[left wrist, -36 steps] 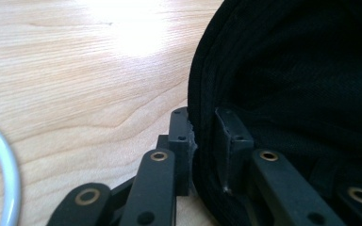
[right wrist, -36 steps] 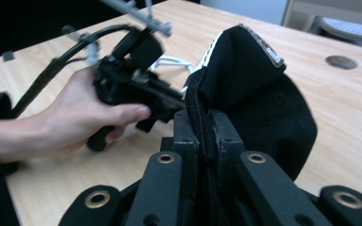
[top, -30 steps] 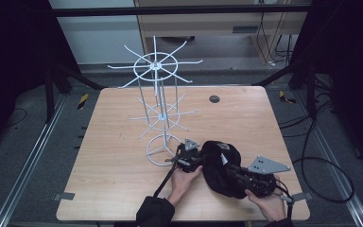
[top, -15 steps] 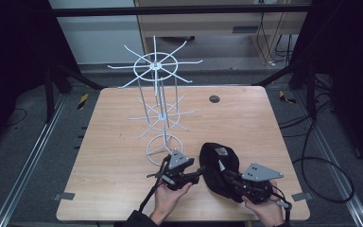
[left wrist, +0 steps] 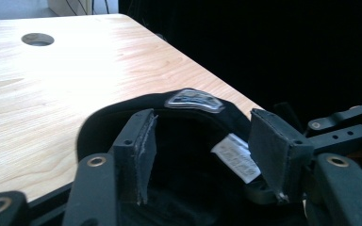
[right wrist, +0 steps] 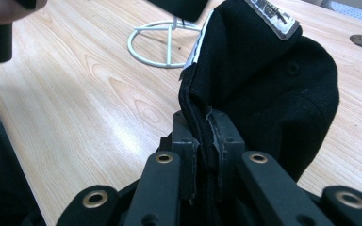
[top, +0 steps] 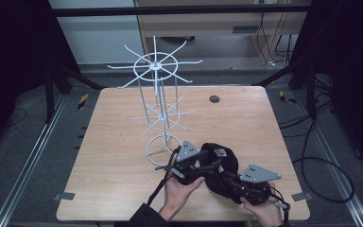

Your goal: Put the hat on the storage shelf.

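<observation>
A black cap (top: 221,161) lies at the near right of the wooden table (top: 123,142), beside the white wire rack (top: 158,101). My right gripper (top: 230,180) is shut on the cap's edge; in the right gripper view the folded black fabric (right wrist: 273,80) is pinched between its jaws (right wrist: 206,125). My left gripper (top: 213,165) is open at the cap's left side. In the left gripper view its jaws (left wrist: 200,136) stand wide apart over the cap's inside, with the rim (left wrist: 122,106) and a white label (left wrist: 233,157) beyond them.
The rack's round wire base (right wrist: 162,40) stands just left of the cap, its spokes spreading above the table's middle. A dark round hole (top: 214,99) sits at the far right. The table's right edge (left wrist: 202,70) runs close behind the cap.
Both hands and the cap have shifted a little toward the near edge. The left gripper has moved right, closer into the cap's opening. The right gripper has kept its hold.
</observation>
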Motion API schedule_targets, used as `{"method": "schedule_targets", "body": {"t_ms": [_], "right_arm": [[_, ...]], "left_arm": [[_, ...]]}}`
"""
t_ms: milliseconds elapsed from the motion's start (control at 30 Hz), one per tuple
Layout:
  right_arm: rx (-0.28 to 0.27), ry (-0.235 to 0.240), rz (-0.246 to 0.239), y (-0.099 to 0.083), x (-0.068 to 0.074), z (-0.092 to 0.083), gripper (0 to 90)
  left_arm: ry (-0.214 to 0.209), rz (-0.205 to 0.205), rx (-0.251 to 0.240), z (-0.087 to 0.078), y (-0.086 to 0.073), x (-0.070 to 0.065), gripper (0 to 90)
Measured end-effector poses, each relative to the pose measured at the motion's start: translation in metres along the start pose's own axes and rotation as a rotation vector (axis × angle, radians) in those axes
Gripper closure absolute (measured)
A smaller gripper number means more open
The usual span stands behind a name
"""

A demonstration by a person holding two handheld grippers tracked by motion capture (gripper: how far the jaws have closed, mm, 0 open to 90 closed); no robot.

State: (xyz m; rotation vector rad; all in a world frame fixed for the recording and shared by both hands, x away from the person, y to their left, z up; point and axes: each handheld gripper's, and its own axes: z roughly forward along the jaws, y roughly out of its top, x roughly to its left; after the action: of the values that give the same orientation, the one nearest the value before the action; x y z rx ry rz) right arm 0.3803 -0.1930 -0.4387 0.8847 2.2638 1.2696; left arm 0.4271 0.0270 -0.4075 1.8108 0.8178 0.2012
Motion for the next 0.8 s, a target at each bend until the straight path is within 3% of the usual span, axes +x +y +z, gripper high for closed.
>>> {"method": "schedule_targets", "body": {"t_ms": [167, 333, 467, 567, 600, 800], "right_arm": [[0.005, 0.009, -0.009, 0.000, 0.002, 0.002, 82.4], [0.010, 0.015, -0.015, 0.000, 0.005, 0.006, 82.4], [0.016, 0.012, -0.011, 0.000, 0.005, 0.007, 82.3], [0.022, 0.008, -0.012, 0.000, 0.006, 0.009, 81.7], [0.024, 0.006, -0.013, 0.000, 0.006, 0.009, 81.0], [0.007, 0.025, 0.019, 0.001, 0.003, 0.004, 72.7]], "left_arm": [[0.004, -0.011, 0.042, 0.013, -0.003, -0.004, 38.4], [0.009, -0.022, 0.051, 0.022, -0.003, -0.004, 40.6], [0.011, -0.038, 0.066, 0.026, 0.000, -0.004, 47.9], [-0.006, -0.040, 0.078, 0.028, -0.001, -0.007, 58.9], [-0.009, -0.041, 0.081, 0.028, -0.001, -0.007, 64.3], [-0.013, -0.033, 0.083, 0.027, 0.002, -0.005, 75.7]]}}
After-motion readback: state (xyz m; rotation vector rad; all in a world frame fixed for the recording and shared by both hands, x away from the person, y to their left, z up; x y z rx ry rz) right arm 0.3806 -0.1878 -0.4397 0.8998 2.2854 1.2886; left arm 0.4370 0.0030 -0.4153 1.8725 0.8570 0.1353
